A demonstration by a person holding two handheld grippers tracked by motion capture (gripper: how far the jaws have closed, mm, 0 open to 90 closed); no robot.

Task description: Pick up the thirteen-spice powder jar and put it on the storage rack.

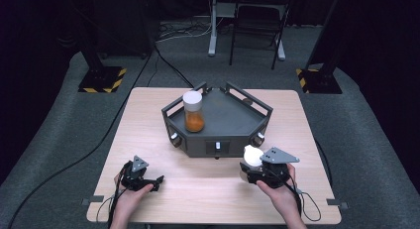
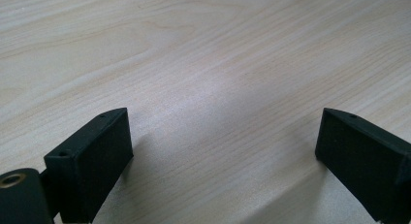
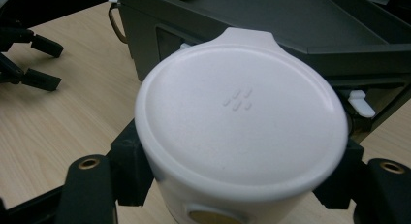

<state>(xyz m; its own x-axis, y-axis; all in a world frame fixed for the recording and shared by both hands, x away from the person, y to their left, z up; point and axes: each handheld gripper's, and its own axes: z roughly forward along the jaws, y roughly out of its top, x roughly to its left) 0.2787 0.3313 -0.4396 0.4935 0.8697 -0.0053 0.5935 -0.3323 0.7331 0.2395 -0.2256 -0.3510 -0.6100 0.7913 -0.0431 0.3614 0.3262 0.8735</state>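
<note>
My right gripper [image 1: 249, 170] is shut on a white-lidded jar [image 3: 242, 122] just in front of the dark grey tray [image 1: 233, 121]; the jaws press on the jar's sides below the lid. The same white-lidded jar [image 1: 252, 156] sits near the table's front right in the high view. A second jar with orange contents [image 1: 193, 111] stands upright in the tray's left part. My left gripper [image 1: 159, 182] rests open low over the bare table [image 2: 213, 78] at the front left, nothing between its jaws. The left gripper [image 3: 41, 61] also appears at the far left of the right gripper view.
The tray [image 3: 300, 30] has raised rails and knobs on its front wall, with a white latch [image 3: 361, 102] sticking out. Beyond the wooden table [image 1: 148, 115] lie a grey carpet, cables, stand bases with yellow-black tape [image 1: 101, 80] and a chair frame [image 1: 257, 26].
</note>
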